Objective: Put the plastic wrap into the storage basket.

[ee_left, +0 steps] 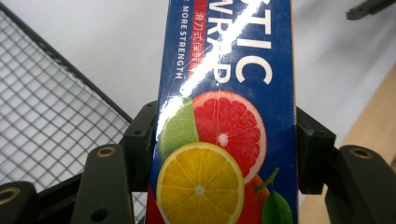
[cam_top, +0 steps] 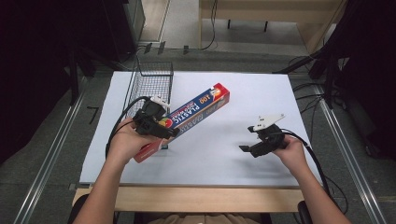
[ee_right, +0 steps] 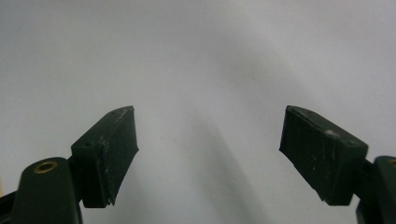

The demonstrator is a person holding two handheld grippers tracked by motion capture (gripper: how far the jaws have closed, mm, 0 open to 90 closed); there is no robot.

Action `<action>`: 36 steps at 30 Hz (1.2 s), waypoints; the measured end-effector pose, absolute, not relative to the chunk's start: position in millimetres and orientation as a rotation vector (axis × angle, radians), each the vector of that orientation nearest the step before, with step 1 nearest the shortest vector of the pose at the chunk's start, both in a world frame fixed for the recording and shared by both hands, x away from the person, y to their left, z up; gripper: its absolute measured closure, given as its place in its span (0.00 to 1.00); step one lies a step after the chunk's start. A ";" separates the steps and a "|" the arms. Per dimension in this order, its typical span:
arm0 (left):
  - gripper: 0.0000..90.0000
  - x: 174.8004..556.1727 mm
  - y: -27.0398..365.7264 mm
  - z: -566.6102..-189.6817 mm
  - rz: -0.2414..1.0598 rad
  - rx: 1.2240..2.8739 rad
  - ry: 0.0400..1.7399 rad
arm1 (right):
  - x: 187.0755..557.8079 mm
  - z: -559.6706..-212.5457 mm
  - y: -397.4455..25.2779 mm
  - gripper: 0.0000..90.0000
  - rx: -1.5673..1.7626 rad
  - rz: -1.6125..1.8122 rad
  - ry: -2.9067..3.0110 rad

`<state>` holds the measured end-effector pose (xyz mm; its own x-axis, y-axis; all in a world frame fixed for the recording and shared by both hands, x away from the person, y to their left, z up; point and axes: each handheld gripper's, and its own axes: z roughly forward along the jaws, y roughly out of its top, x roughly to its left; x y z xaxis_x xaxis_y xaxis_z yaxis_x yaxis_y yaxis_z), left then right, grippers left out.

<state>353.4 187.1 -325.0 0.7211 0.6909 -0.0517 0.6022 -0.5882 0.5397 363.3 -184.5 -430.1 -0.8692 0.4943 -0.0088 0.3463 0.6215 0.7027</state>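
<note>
A long blue and red plastic wrap box [cam_top: 190, 117] with citrus fruit printed on it is held at a slant above the white table. My left gripper [cam_top: 161, 131] is shut on its lower part, and in the left gripper view the box [ee_left: 224, 116] fills the gap between the two black jaws. My right gripper [cam_top: 247, 148] is held low over the table at the right, apart from the box. Its fingers [ee_right: 112, 149] stand wide apart with only white table between them.
A black wire basket [cam_top: 150, 84] stands at the table's back left, just behind my left hand; its mesh [ee_left: 42, 121] lies left of the box. The white table sheet [cam_top: 243, 93] ends at a wooden front edge [cam_top: 196, 198]. Cables trail from both grippers.
</note>
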 end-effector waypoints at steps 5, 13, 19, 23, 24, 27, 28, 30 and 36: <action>0.44 359.1 187.4 -321.3 0.289 2.384 1.010 | 365.8 -429.3 -184.7 0.22 0.687 1.137 2.650; 0.44 370.6 190.6 -314.4 0.349 2.342 1.077 | 370.5 -431.0 -181.8 0.22 0.676 1.114 2.649; 0.44 382.9 196.0 -309.4 0.367 2.289 1.160 | 371.0 -433.4 -175.6 0.22 0.661 1.065 2.677; 0.44 390.4 200.6 -306.4 0.355 2.249 1.256 | 371.5 -434.3 -174.7 0.22 0.659 1.050 2.681; 0.44 391.0 200.1 -306.0 0.388 2.255 1.267 | 371.5 -434.3 -174.7 0.22 0.659 1.050 2.681; 0.44 398.4 203.1 -307.8 0.414 2.246 1.317 | 371.7 -435.3 -173.7 0.22 0.653 1.036 2.689; 0.44 401.1 205.3 -308.9 0.405 2.236 1.327 | 371.7 -435.1 -173.5 0.22 0.649 1.035 2.690; 0.44 405.7 209.5 -310.8 0.394 2.211 1.352 | 371.4 -435.1 -173.2 0.22 0.646 1.031 2.691; 0.44 415.5 222.1 -312.3 0.424 2.144 1.442 | 371.0 -436.8 -170.8 0.22 0.619 1.003 2.709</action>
